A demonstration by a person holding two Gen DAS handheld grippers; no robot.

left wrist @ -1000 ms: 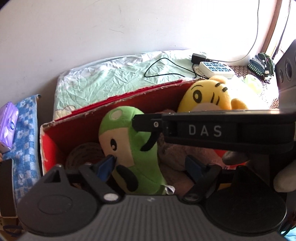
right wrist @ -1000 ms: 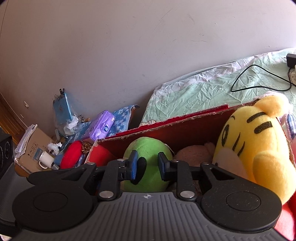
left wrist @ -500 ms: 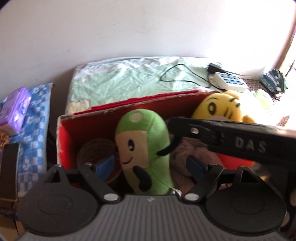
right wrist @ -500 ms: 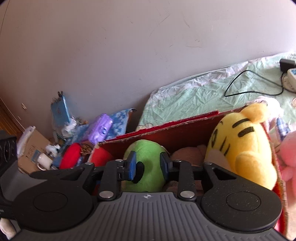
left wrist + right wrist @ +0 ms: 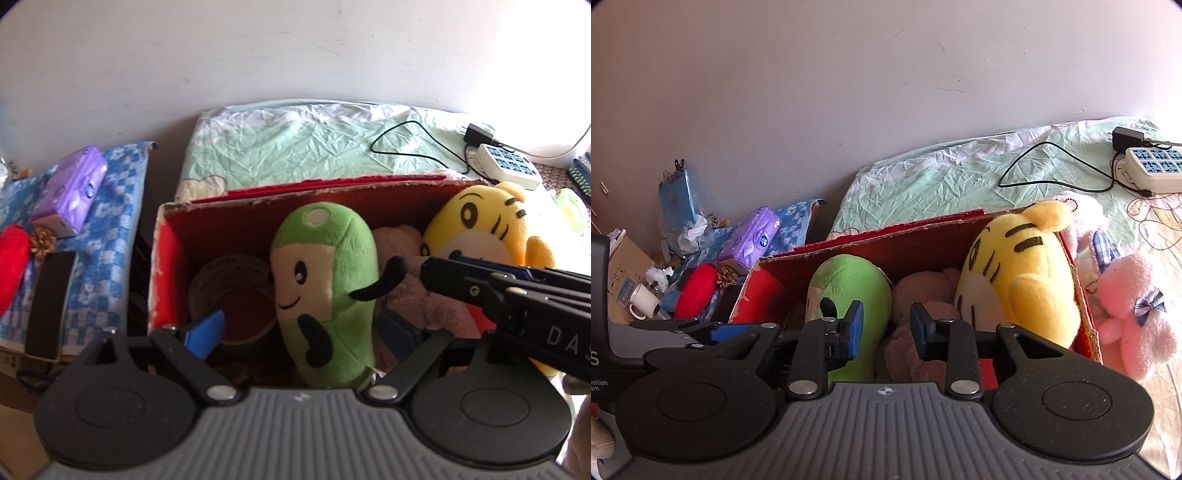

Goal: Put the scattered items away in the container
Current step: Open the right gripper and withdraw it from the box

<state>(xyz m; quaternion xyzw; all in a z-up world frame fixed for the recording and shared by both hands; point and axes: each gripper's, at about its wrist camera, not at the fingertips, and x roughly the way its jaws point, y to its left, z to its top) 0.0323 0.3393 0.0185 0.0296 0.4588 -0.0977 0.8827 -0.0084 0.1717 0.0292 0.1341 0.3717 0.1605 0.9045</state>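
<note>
A red cardboard box (image 5: 314,190) (image 5: 886,240) stands on the bed. It holds a green plush (image 5: 325,266) (image 5: 849,284), a yellow tiger plush (image 5: 480,225) (image 5: 1015,273), a brown plush (image 5: 424,306) (image 5: 923,288) and a tape roll (image 5: 236,280). My left gripper (image 5: 301,332) straddles the green plush with its jaws opening; the blue pads stand clear of it. My right gripper (image 5: 886,328) hovers over the box, open a little, with nothing gripped. It reaches in from the right of the left wrist view (image 5: 480,284). A pink plush (image 5: 1134,310) lies on the bed outside the box's right wall.
A white power strip (image 5: 506,166) (image 5: 1152,170) and a black cable (image 5: 1052,173) lie on the green sheet behind the box. Left of the box are a purple tissue pack (image 5: 70,192), a red cushion (image 5: 696,290), a black slab (image 5: 48,302) and a mug (image 5: 642,301).
The left gripper rolled and its jaws spread wider around the green plush. The right gripper rose slightly and opened a bit; the pink plush came into its view.
</note>
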